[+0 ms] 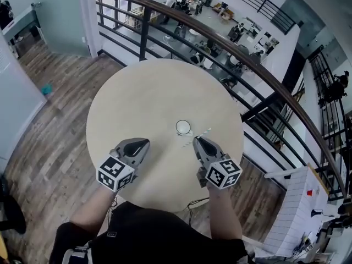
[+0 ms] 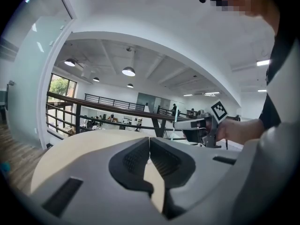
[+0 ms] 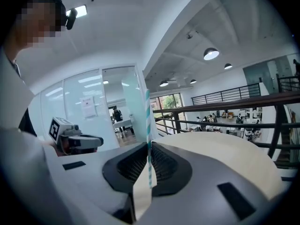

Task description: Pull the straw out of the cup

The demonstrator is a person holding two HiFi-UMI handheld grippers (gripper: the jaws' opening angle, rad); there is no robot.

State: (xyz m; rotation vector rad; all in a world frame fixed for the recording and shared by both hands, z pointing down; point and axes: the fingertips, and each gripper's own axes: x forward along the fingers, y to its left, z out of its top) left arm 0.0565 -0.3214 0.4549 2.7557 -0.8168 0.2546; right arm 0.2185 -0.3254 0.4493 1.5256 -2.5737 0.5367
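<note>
A clear cup stands near the middle of the round beige table, seen from straight above. A white and teal striped straw lies slantwise in the air just right of the cup, apart from it. My right gripper is shut on the straw. In the right gripper view the straw stands upright between the closed pads of the right gripper. My left gripper hovers left of the cup, shut with nothing in it; its tips meet in the left gripper view. The cup is hidden in both gripper views.
A dark railing curves close behind the table, with an office floor far below. Wood flooring surrounds the table. A white counter stands at the lower right. The other gripper shows in each gripper view.
</note>
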